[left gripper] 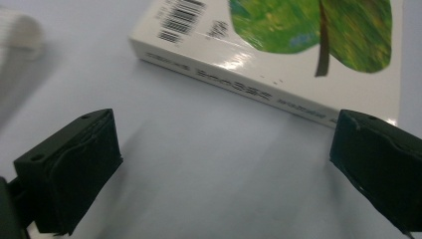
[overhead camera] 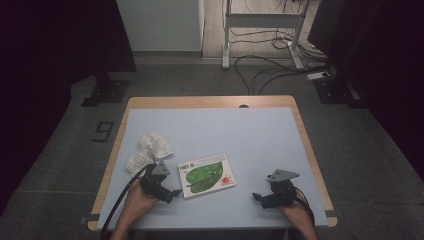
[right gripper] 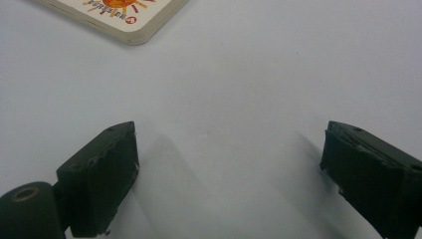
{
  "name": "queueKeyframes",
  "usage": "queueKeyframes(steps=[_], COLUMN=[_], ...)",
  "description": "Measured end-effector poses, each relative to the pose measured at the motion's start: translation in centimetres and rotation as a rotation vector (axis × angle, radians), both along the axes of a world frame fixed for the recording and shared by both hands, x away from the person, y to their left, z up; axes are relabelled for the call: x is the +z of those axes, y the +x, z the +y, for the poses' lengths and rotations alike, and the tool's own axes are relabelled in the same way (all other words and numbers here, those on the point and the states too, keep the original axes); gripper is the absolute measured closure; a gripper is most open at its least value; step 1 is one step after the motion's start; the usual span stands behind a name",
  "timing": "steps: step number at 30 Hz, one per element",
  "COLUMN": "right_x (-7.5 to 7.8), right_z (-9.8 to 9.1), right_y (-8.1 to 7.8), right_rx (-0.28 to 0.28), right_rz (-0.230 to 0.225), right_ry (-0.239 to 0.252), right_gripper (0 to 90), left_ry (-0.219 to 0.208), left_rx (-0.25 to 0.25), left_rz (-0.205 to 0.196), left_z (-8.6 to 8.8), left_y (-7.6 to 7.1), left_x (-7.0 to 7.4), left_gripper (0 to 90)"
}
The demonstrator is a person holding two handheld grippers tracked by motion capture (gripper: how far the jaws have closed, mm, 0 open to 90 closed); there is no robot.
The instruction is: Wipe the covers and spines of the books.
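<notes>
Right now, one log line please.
left gripper: open, at book spine | right gripper: open, apart | cloth: untouched

Table (overhead camera: 305, 131): pale blue top with a light wooden edge, on the near side of the room.
Floor (overhead camera: 360, 150): grey, carpet-like.
Desk frame (overhead camera: 260, 30): white metal legs at the far side.
Cables (overhead camera: 260, 75): black, looping across the floor.
Side walls: dark.
Light: dim overall.

The high view looks forward and down on the whole table (overhead camera: 210, 102) from above. Both gripper views sit low and very near the book (overhead camera: 206, 175), facing it from opposite sides; all three share it.
</notes>
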State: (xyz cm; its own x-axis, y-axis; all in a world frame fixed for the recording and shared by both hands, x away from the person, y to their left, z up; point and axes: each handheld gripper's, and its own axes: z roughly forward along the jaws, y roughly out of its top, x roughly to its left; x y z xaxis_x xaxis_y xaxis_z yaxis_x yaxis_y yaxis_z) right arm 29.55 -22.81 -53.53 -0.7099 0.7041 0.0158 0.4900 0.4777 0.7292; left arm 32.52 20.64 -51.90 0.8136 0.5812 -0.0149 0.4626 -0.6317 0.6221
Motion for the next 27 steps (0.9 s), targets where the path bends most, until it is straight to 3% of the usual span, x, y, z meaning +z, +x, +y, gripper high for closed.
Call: queueKeyframes(steps=[1,5,13,27], right_x=[0.1,0.4,1.6,2.2], right_z=[0.0,0.0,0.8,4.8], right_y=[0.1,0.3,1.8,5.8], right_rx=[0.003,0.000,0.023,0.095], right_rz=[0.004,0.011,-0.009,0.009], right_ry=[-0.004,-0.005,0.006,0.028], right_gripper=[8.7,8.3,5.6,0.0], left_ry=[0.009,-0.009,-0.065,-0.070], left_rx=[-0.024,-0.033,-0.089,-0.105], left_rz=[0.010,0.003,-0.011,-0.007], left_z=[-0.4,-0.5,-2.3,-3.3], left_y=[-0.1,-0.2,-0.6,-0.8], left_x=[-0.4,-0.6,-0.9,-1.0], left_gripper=[0.0,0.0,0.0,0.0])
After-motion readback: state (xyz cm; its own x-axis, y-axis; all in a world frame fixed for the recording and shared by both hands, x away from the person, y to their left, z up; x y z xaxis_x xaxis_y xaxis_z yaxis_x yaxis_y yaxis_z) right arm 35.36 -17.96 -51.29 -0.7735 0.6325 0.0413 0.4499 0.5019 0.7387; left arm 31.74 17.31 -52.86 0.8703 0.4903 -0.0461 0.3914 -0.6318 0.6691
